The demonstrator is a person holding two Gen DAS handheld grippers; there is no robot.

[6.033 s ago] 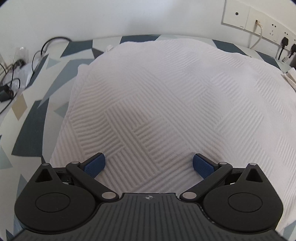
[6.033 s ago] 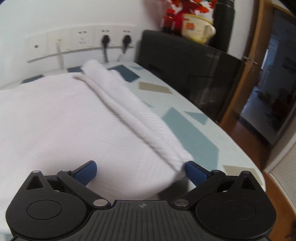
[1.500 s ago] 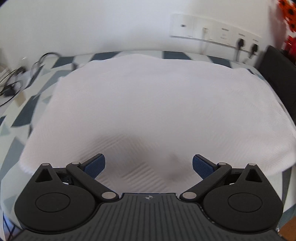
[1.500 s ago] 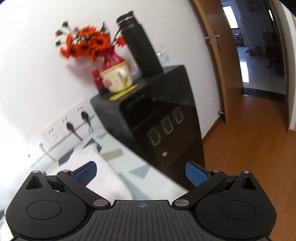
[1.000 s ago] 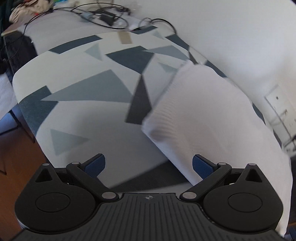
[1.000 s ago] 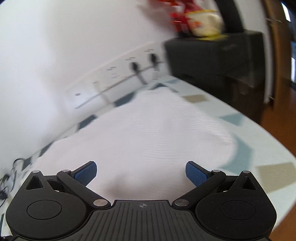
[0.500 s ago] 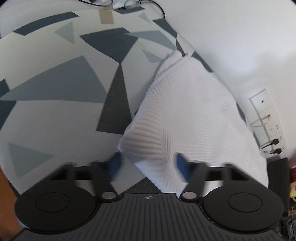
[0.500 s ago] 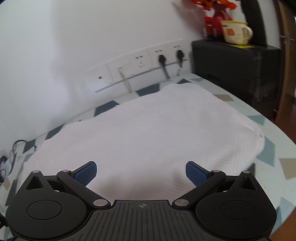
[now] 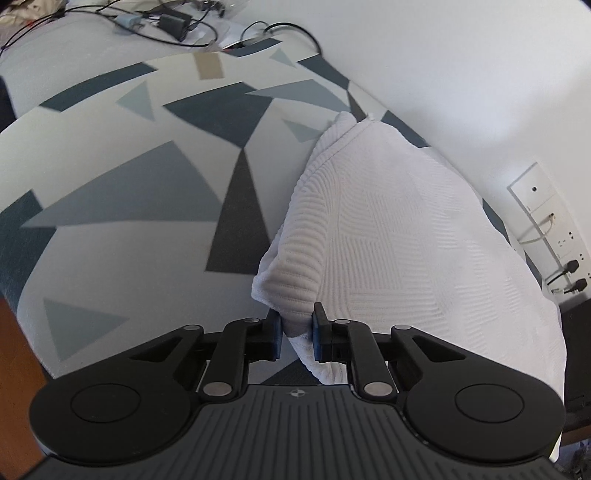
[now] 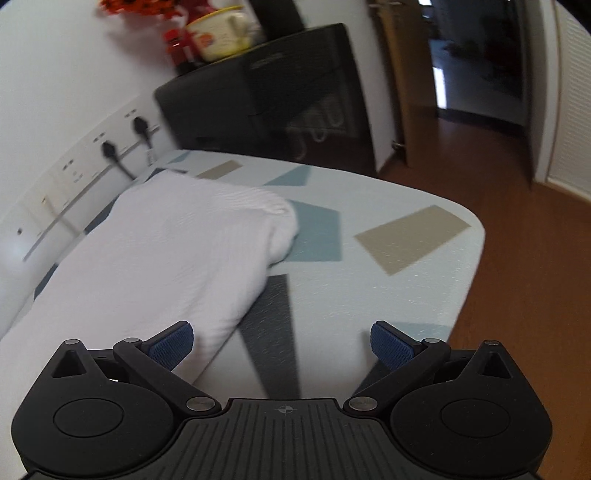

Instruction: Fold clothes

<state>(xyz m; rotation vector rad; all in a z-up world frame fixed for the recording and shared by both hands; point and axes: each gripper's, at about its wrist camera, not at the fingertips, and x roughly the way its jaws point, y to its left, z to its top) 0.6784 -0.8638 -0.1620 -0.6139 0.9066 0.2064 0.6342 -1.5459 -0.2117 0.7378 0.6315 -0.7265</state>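
Two claws were in my hands, and only one had cloth in it. My left claw (image 9: 295, 328) was closing on the near corner of the white garment (image 9: 388, 236), its pads already pinching the thick folded edge between them. My right claw (image 10: 280, 341) stood wide open with nothing between its pads; its left pad hung over the near edge of the same garment (image 10: 159, 258), the right pad over bare cloth cover.

From the claws outward, the garment lay spread on the surface (image 9: 122, 192), which wore a pale cover with dark and grey triangles. It looked to me already folded at least once: the edges were doubled and plump, and the far corner in the right view rolled over on itself. I judged the task partway done, with one corner gripped, the other not yet taken, and a further fold still to make before the piece was compact.

Around it, a row of wall sockets (image 9: 546, 236) with plugs ran behind the garment. Loose cables (image 9: 155, 22) and small adapters cluttered the far end of the surface, well apart from the cloth. In the right view a black cabinet (image 10: 266, 99) stood just past the surface, carrying a cup and orange flowers, blurred. Beyond were wooden floor and an open doorway. Nothing lay on the garment or in the fold's path, as far as I could see.
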